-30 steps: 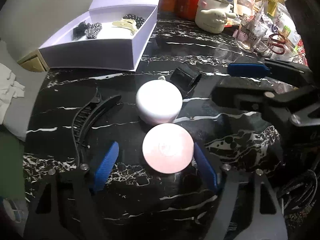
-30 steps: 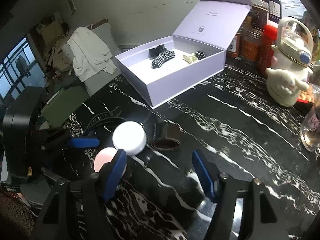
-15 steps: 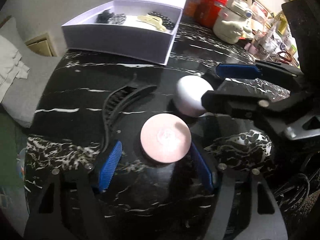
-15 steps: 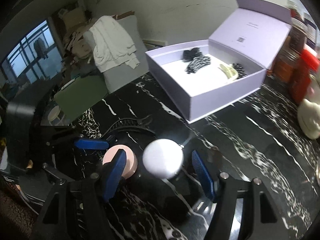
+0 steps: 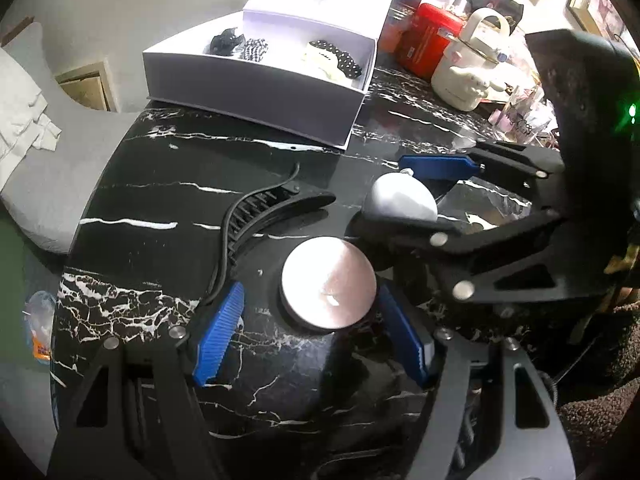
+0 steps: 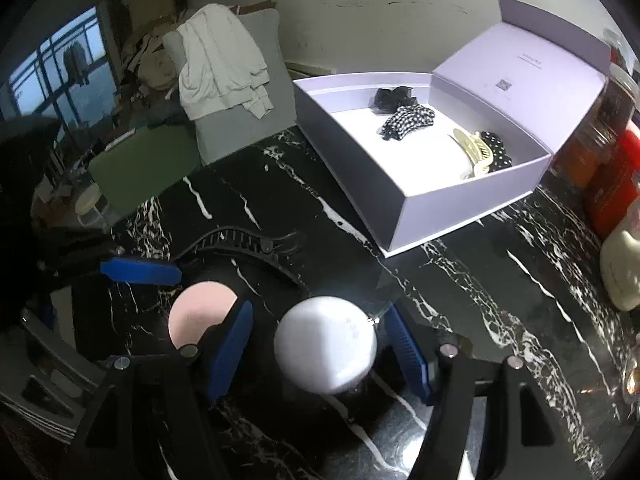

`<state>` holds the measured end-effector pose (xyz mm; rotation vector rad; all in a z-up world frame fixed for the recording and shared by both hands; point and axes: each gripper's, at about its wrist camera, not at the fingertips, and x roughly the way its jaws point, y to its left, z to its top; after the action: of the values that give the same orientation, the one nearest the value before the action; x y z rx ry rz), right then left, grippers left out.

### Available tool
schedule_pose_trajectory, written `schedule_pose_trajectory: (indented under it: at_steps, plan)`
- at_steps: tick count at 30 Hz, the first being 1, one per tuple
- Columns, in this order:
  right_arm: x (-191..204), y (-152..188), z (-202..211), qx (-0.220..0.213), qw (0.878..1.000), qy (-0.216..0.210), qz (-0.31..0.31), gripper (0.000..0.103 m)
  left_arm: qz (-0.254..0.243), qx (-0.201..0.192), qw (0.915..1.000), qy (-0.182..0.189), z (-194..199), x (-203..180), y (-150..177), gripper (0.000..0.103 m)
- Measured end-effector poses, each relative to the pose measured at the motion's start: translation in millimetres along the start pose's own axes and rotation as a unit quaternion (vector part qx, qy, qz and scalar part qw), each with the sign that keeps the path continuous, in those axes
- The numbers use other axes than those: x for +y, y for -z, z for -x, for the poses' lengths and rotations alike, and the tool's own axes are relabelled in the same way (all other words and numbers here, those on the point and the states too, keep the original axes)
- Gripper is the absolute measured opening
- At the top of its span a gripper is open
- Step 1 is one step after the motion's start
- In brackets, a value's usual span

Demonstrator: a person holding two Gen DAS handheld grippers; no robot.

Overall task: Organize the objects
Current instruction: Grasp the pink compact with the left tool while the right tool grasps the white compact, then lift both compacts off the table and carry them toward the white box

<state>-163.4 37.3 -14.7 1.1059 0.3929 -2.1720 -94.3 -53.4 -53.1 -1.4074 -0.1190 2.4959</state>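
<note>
Right tongs (image 6: 318, 320) now astride white puck (image 6: 326, 344), previously beside it. Left tongs (image 5: 310, 296) slightly narrower around pink disc (image 5: 328, 284). Both spread, no pinch yet. Both pieces on veined black table (image 6: 500, 280), near lilac box (image 6: 460, 208). Twin pickup likely next. Puck domed, matte; disc flat, glossy.

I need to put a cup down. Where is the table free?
Bare marble lies between the open box and the cream jug. It is crowded near the tongs: pink case, white case, black hair clip.
</note>
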Motion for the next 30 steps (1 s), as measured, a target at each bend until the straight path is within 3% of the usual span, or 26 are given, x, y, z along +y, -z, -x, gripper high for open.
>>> schedule_pose_trajectory:
  at_steps: [4,6,21,26,30]
  plan:
    - [1.3,2.7,-0.5,0.000,1.000,0.002,0.010,0.063,-0.008,0.000,1.0000,-0.003,-0.7,-2.6,-0.7,0.069]
    - [0.5,4.6,-1.7,0.007,1.000,-0.002,0.009,0.054,-0.011,-0.003,0.9999,0.000,0.0,-4.4,-1.2,0.069]
    - [-11.9,35.6,23.2,0.007,1.000,-0.011,-0.006,0.054,-0.062,0.004,0.9974,-0.038,-15.3,-24.5,-0.8,0.054]
    - [-14.2,46.2,31.0,0.003,1.000,-0.012,-0.007,0.054,-0.086,0.002,0.9947,-0.055,-17.2,-32.4,2.6,0.054]
    - [-17.1,53.3,35.4,-0.001,1.000,-0.019,-0.017,0.054,-0.099,0.003,0.9940,-0.046,-17.0,-38.7,3.3,0.054]
